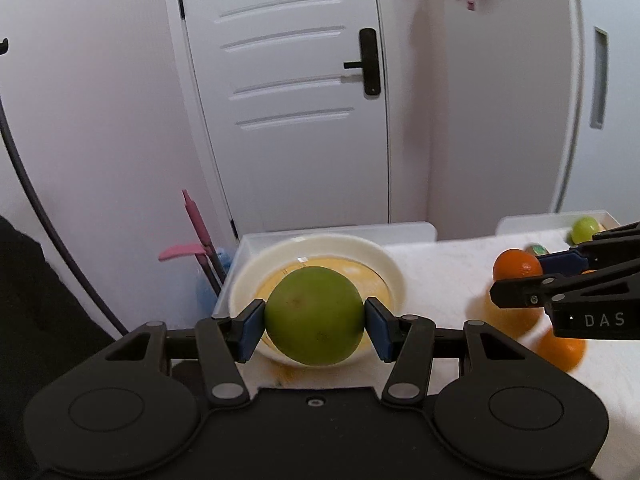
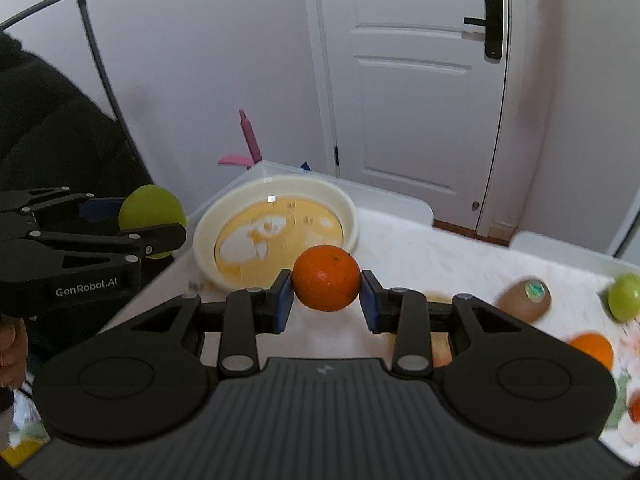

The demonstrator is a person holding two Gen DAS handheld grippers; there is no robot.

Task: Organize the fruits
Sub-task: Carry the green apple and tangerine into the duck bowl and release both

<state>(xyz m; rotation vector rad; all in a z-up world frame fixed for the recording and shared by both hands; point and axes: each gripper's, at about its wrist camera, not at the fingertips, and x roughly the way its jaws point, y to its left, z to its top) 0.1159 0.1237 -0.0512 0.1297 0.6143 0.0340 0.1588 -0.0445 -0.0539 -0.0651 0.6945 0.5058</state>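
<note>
The left gripper [image 1: 315,322] is pinching a green apple [image 1: 315,316] between its blue pads, holding it in the air just in front of the cream bowl [image 1: 390,266], over the bowl's near rim. The right gripper [image 2: 326,295] is squeezing an orange [image 2: 326,278] the same way, hovering to the right of the bowl and a little nearer than it (both fruits are clear of the tabletop). The bowl, with its yellow patterned centre, is sitting on the white table [image 2: 420,252] at the far left corner. Well to the right of the bowl, a kiwi [image 2: 525,297] with a sticker, a second green apple [image 2: 625,297] and another orange [image 2: 592,348] are lying on the table. Behind the bowl, a white door [image 1: 288,92] with a black handle is standing closed.
</note>
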